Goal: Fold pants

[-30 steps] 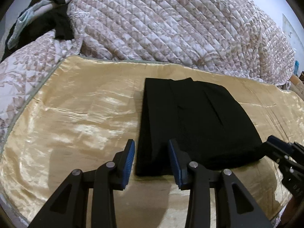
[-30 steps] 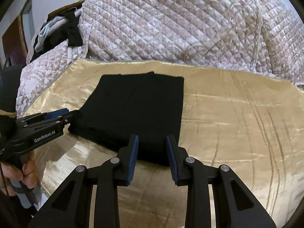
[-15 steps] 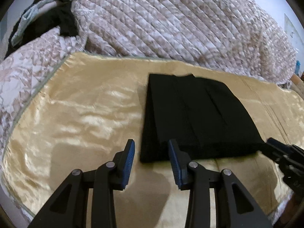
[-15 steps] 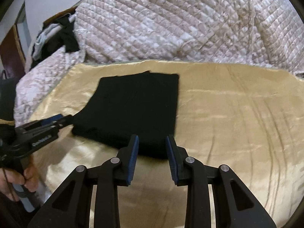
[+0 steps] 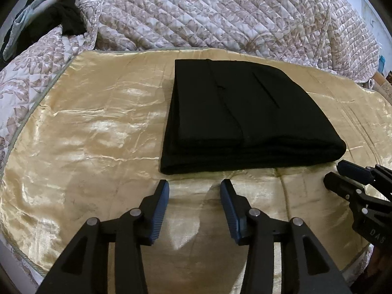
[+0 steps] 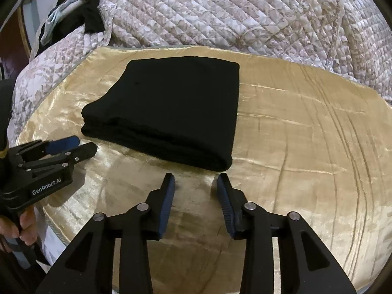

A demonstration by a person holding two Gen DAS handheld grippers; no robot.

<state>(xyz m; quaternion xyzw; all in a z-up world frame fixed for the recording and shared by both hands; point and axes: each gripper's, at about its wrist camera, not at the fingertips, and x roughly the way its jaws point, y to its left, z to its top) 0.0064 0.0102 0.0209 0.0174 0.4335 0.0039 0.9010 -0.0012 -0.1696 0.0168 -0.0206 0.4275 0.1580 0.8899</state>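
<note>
The black pants (image 5: 245, 117) lie folded into a thick rectangle on the gold satin sheet (image 5: 98, 127); they also show in the right wrist view (image 6: 171, 112). My left gripper (image 5: 194, 188) is open and empty, just short of the pants' near edge; it also shows at the left of the right wrist view (image 6: 80, 145). My right gripper (image 6: 196, 182) is open and empty, just short of the near right corner of the pants; it also shows at the right edge of the left wrist view (image 5: 340, 174).
A quilted floral bedspread (image 5: 220, 14) is heaped behind the sheet. Dark and pale clothes (image 5: 49, 17) lie at the far left corner. The sheet (image 6: 306, 147) stretches bare to the right of the pants. The bed's near edge runs just below the grippers.
Both grippers have pulled back from the pants' near edge, off the cloth, and stay open. The folded pants have not moved.
</note>
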